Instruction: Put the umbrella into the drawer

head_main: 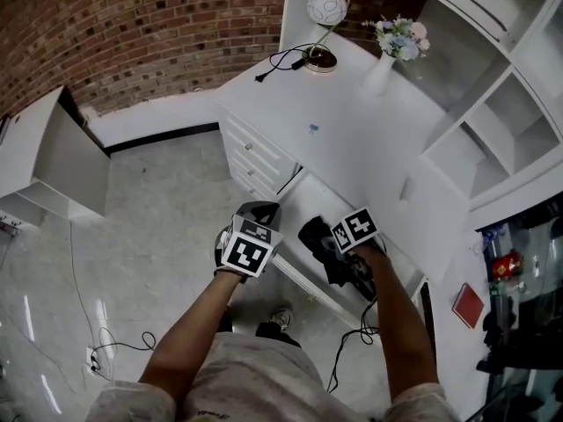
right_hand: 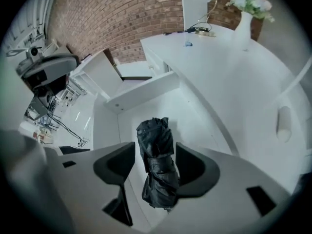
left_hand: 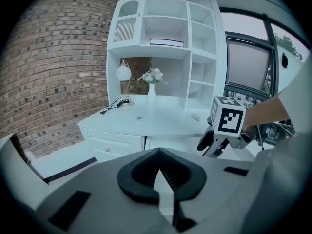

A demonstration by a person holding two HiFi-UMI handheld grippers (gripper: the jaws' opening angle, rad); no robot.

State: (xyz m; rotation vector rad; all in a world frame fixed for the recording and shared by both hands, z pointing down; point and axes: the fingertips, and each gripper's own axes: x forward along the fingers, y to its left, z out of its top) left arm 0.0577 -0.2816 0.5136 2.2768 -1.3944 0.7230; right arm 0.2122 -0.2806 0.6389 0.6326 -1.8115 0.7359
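The right gripper [right_hand: 155,152] is closest, and its fingers are squeezed on a folded black umbrella [right_hand: 156,130]. The umbrella sticks out past the fingers and points down. It hangs in the air right over the open drawer [right_hand: 168,104] and is not touching it. The left gripper [left_hand: 158,152] is just beside the right one, on the near side of the drawer. Its fingers are pressed together with nothing in them. The drawer is pulled out from under the white tabletop [right_hand: 229,72], and the part that shows is bare and white inside. Farther back on the tabletop stand a lamp [head_main: 327,7] with a round shade and a white vase [head_main: 380,73] of flowers, well away from the drawer. Behind them is a brick wall [head_main: 132,25]. I think the job is at the step of bringing the umbrella to the drawer, and the umbrella is not in yet. Next, the right gripper should go down until the umbrella lies on the drawer floor, and then let go. It may need to tip the umbrella flat so it fits. After that the drawer could be pushed shut, but the task does not ask for it.
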